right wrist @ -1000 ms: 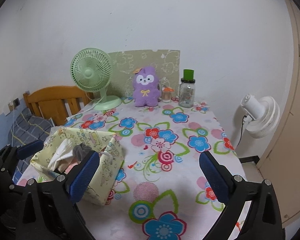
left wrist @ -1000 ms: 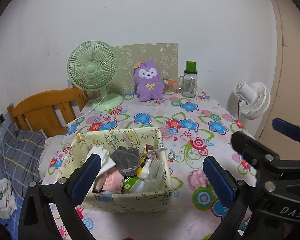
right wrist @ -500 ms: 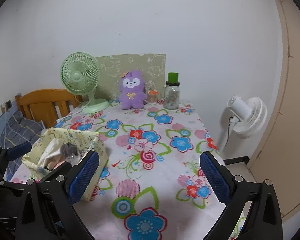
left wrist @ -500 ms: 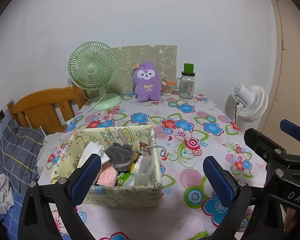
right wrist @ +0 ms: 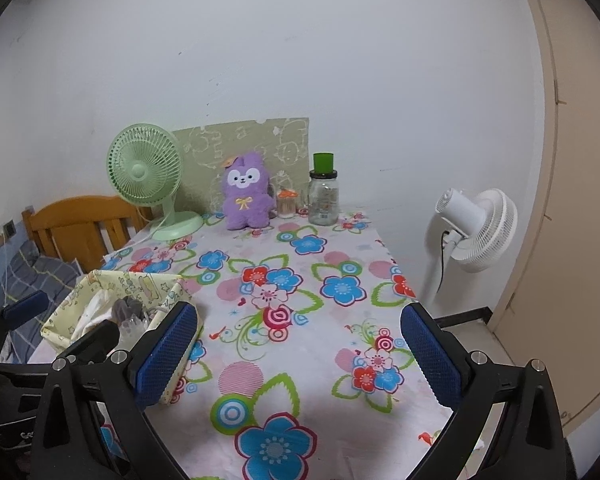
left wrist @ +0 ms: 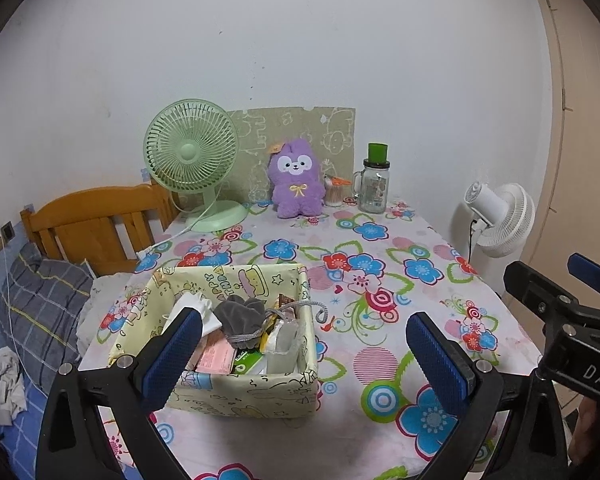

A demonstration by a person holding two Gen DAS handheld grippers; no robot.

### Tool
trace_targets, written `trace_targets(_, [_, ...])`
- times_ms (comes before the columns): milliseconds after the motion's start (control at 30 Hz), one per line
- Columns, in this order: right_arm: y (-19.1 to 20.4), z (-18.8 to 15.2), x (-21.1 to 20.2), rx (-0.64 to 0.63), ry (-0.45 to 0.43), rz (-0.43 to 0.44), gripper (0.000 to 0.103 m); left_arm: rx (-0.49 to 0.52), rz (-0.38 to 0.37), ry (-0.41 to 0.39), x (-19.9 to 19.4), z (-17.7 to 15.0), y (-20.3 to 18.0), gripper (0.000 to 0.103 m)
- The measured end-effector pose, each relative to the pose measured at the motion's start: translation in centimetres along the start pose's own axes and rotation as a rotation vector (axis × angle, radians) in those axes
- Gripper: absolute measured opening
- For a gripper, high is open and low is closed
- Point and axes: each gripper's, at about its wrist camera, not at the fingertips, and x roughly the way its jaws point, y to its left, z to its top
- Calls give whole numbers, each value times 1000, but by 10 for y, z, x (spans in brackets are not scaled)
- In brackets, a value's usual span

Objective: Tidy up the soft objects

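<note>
1. Pulled back over the last second: yellow printed fabric storage box [left wrist: 236, 376] now farther off, more floral tablecloth [right wrist: 300, 360] showing.
2. Left gripper [left wrist: 304, 356] and right gripper [right wrist: 300, 352]: jaws spread wide, holding nothing.
3. Purple plush toy [left wrist: 296, 184] upright at the wall, well apart; probably next.

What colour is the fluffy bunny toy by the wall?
The plush toy is purple with a white face, clearest in the left wrist view.
</note>
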Motion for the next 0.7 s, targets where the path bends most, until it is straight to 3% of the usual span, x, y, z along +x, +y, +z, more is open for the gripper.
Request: trace_targets(700, [-5,-2,-3,5,-8,-32,103,-11,-4,-8,-1,4,4,103])
